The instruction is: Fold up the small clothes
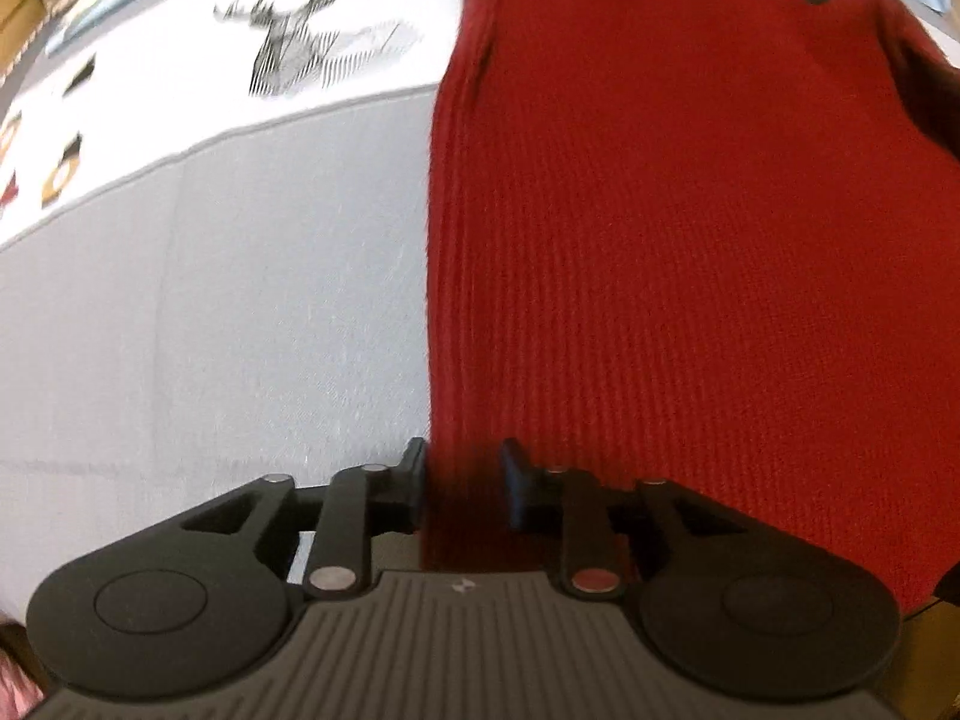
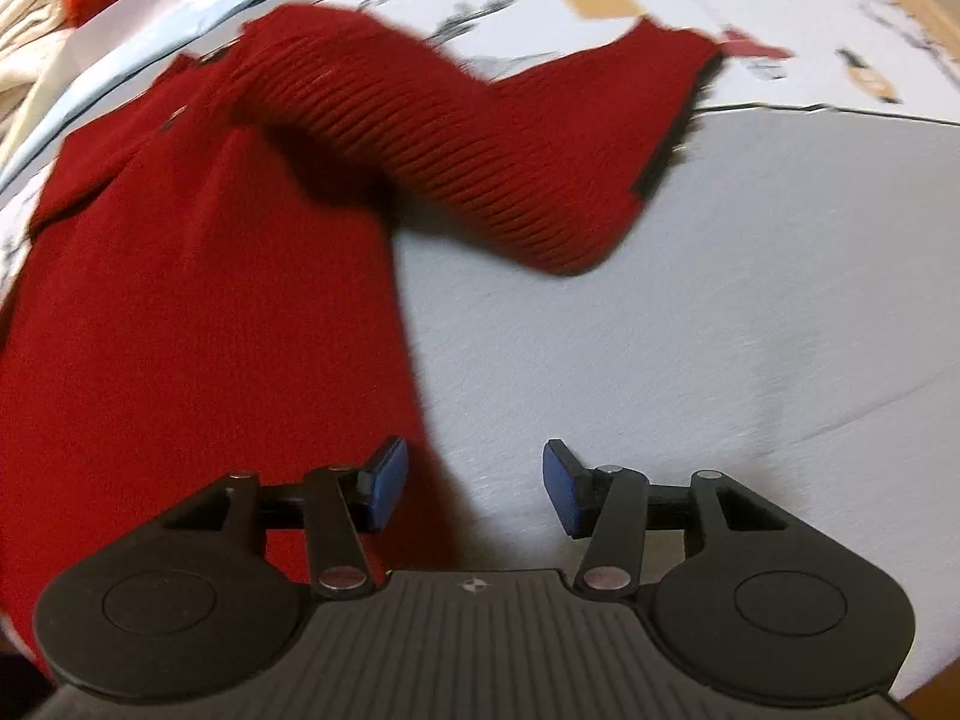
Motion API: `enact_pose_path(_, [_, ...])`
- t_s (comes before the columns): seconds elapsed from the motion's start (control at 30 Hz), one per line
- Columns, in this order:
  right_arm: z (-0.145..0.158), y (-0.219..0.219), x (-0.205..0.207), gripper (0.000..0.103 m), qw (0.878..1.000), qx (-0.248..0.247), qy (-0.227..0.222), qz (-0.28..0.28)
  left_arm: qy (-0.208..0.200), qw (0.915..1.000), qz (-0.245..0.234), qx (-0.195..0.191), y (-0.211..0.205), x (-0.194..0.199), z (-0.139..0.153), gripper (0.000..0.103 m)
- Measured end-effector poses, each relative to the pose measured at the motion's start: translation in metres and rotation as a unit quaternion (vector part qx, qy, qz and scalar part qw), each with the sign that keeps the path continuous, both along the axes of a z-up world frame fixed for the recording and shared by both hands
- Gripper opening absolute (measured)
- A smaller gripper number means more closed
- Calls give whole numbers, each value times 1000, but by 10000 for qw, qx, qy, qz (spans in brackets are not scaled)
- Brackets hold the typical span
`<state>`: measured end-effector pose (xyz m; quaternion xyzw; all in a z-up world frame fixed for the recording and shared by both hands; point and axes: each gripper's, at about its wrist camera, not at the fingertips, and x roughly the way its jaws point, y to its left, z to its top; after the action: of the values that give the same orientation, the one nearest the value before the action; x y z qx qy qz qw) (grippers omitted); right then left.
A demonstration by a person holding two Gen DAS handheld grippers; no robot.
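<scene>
1. A pale grey cloth [image 2: 690,360] covers the work surface, with a white printed sheet [image 1: 180,96] lying along its far edge.
2. The red knit sweater [image 1: 690,270] lies flat on the grey cloth, ribbed body stretching away from both cameras; one sleeve [image 2: 480,156] is spread sideways across the cloth.
3. The left gripper [image 1: 462,480] sits low at the sweater's near hem, fingers partly closed around the left edge of the fabric.
4. The right gripper [image 2: 474,483] is low at the sweater's right edge, jaws spread wide, the left pad [image 2: 384,483] over red knit, the right pad over bare cloth.
</scene>
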<state>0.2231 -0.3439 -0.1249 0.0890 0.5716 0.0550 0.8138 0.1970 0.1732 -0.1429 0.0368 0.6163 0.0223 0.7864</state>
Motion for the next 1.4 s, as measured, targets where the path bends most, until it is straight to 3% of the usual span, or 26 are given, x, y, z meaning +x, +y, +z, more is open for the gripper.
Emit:
enact_pose_path(0.07, [-2,11,-2,52,9996,46,19,269,21,9999,54,-143,6,3,0,22])
enact_pose_path(0.1, [-3,18,-5,50,9991,-21,40,417,45,9996,45,-286,9,8,-1,11])
enact_pose_path(0.13, [-6,23,-7,30,9981,-115,81,600,32,9994,-10,-343,12,8,-3,10])
enact_pose_path(0.2, [-7,30,-11,10,9951,-381,45,910,18,9985,-305,-461,4,5,2,10])
enact_pose_path(0.23, [-3,27,-11,6,9959,-341,-15,840,0,9974,-456,-560,-3,4,7,9])
enact_pose_path(0.27, [3,17,-11,6,9981,-150,-60,595,18,9963,-609,-608,-7,2,8,9])
enact_pose_path(0.33, [11,-7,-13,6,9999,114,-99,16,220,9954,-894,-266,-15,0,3,9])
enact_pose_path(0.47, [-1,-10,-20,6,9977,-542,75,388,456,9931,-1073,-157,-17,4,0,12])
enact_pose_path(0.53, [-5,-15,-18,8,9985,-448,140,297,311,9961,-823,-68,-14,13,6,16])
enact_pose_path(0.6, [-2,-23,-13,11,9998,-182,76,41,-97,9980,-625,23,-9,20,21,20])
enact_pose_path(0.7, [17,-42,-5,35,9955,-5,-697,-645,-745,9964,-398,-5,-9,31,46,21])
enact_pose_path(0.8, [26,-64,3,38,9775,569,-1379,-1491,-1334,9909,-147,-61,-28,28,76,21])
enact_pose_path(0.87, [21,-71,14,39,9681,806,-1429,-1893,-1577,9874,-62,-89,-40,42,100,22])
enact_pose_path(0.93, [18,-71,26,40,9575,1097,-1559,-2165,-1973,9803,-16,-79,-52,66,125,32])
enact_pose_path(1.07, [10,-63,61,53,9548,916,-1696,-2261,-2509,9669,158,-430,-86,104,156,36])
enact_pose_path(1.13, [13,-57,63,61,9554,776,-1711,-2279,-2731,9606,278,-426,-98,117,150,36])
enact_pose_path(1.17, [7,-56,75,62,9559,720,-1663,-2310,-2801,9585,315,-419,-101,119,139,36])
enact_pose_path(1.27, [1,-50,96,67,9582,649,-1565,-2307,-2133,9757,493,-87,-110,133,106,36])
enact_pose_path(1.4, [-7,-39,132,72,9657,276,-1279,-2242,-2130,9762,333,-217,-122,155,101,36])
